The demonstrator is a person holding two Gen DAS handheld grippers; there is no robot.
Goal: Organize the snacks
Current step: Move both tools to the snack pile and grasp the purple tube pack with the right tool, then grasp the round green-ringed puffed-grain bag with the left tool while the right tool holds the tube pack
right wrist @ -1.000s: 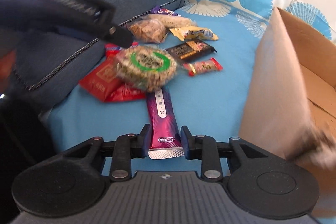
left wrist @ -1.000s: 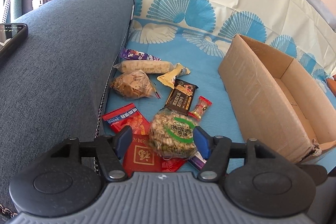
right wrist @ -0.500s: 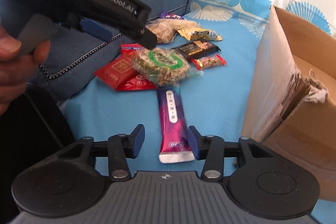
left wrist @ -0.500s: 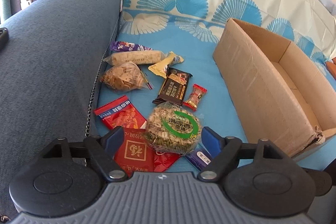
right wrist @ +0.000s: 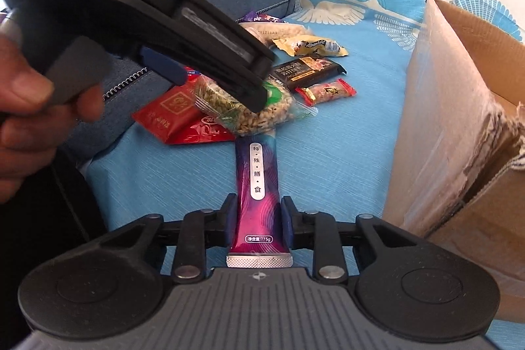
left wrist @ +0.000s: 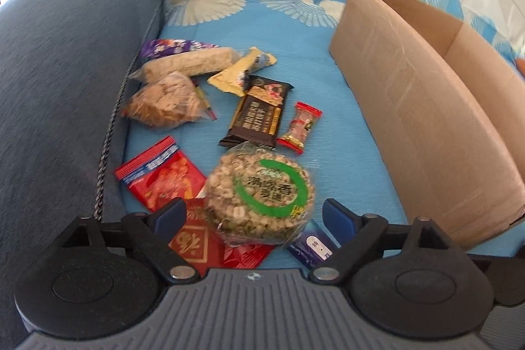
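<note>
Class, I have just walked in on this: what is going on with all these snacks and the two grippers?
A person is sorting snacks spread on a blue sofa cover beside an open cardboard box. The right gripper is closing on the near end of a purple stick packet, its pads at the packet's sides. The left gripper is opening wide around a round green-labelled puffed snack, not yet pressing it. No snack shows in the visible part of the box.

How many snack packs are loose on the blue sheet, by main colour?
Red: 3 — red packet, red pouch, small candy
Purple: 2 — purple stick, purple wrapper
Clear bags: 3 — round seed cake, long roll, cracker bag
Yellow: 1
Dark brown: 1
Total: 10
</note>
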